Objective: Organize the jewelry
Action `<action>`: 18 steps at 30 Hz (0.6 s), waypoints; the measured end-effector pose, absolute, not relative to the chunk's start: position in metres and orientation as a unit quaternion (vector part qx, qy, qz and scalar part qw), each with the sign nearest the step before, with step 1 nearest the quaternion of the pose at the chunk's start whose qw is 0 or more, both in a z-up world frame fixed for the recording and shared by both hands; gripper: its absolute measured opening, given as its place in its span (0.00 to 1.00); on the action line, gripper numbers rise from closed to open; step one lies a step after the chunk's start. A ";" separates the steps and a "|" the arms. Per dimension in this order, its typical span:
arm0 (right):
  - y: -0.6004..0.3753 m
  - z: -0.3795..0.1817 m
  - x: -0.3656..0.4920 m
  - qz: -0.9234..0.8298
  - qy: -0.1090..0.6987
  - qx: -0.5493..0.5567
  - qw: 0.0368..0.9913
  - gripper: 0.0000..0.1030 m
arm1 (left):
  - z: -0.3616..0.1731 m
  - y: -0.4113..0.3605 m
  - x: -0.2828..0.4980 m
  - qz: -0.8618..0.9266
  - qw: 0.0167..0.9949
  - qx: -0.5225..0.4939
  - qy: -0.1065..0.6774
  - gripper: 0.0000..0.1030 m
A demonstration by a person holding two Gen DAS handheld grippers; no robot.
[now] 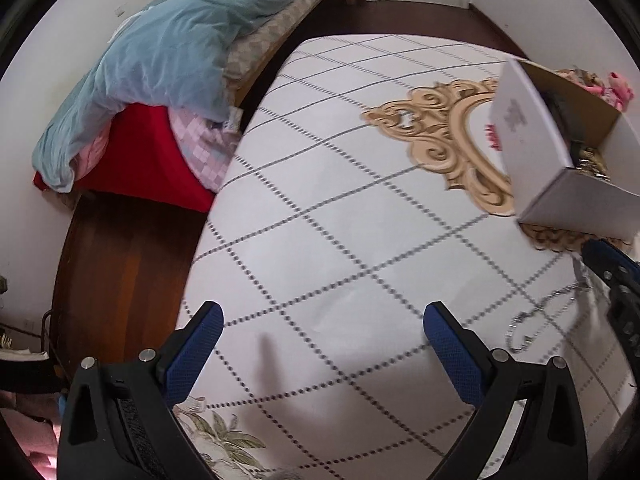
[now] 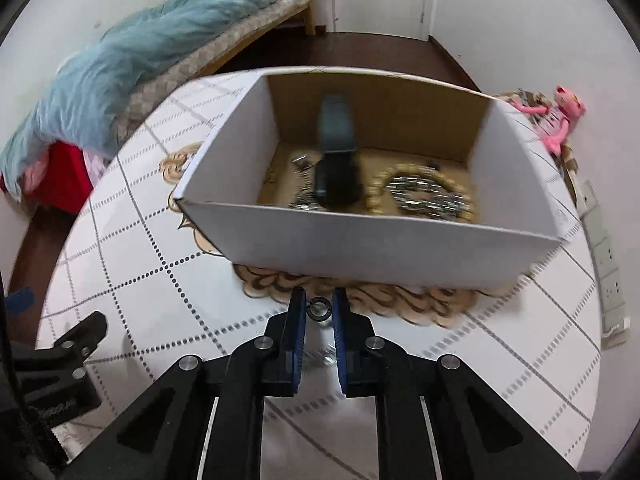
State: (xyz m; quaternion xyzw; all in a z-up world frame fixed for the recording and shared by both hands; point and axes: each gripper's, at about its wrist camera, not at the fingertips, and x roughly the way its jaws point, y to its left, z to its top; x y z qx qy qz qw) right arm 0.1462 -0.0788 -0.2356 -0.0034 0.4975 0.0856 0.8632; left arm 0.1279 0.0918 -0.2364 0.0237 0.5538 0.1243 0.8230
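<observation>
A small dark ring (image 2: 319, 309) with a thin chain (image 1: 536, 320) trailing from it lies on the counter (image 2: 160, 288), just in front of the open cardboard box (image 2: 360, 248), and the right tool (image 2: 319, 312) has its blue pads drawn close on either side of the ring, pinching it. Inside the box lie a beaded bracelet (image 2: 416, 172), a silver chain bracelet (image 2: 428, 200) and a dark case (image 2: 336, 152). The left tool (image 1: 322, 320) hangs spread wide over bare tablecloth with nothing between its fingers, and a pink toy (image 2: 560, 120) lies beyond the box.
</observation>
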 end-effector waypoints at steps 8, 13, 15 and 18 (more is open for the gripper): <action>-0.166 -0.220 0.104 0.032 0.504 0.060 0.861 0.13 | -0.242 0.039 0.129 0.009 0.823 0.016 0.567 0.99; -0.200 -0.226 0.087 0.003 0.505 0.089 0.858 0.13 | -0.251 0.012 0.134 -0.040 0.817 0.015 0.575 0.92; -0.207 -0.228 0.084 -0.002 0.505 0.097 0.857 0.13 | -0.249 -0.001 0.136 -0.060 0.821 0.021 0.567 0.92; -0.213 -0.229 0.085 -0.005 0.506 0.102 0.857 0.13 | -0.248 -0.023 0.142 -0.089 0.822 0.060 0.560 0.92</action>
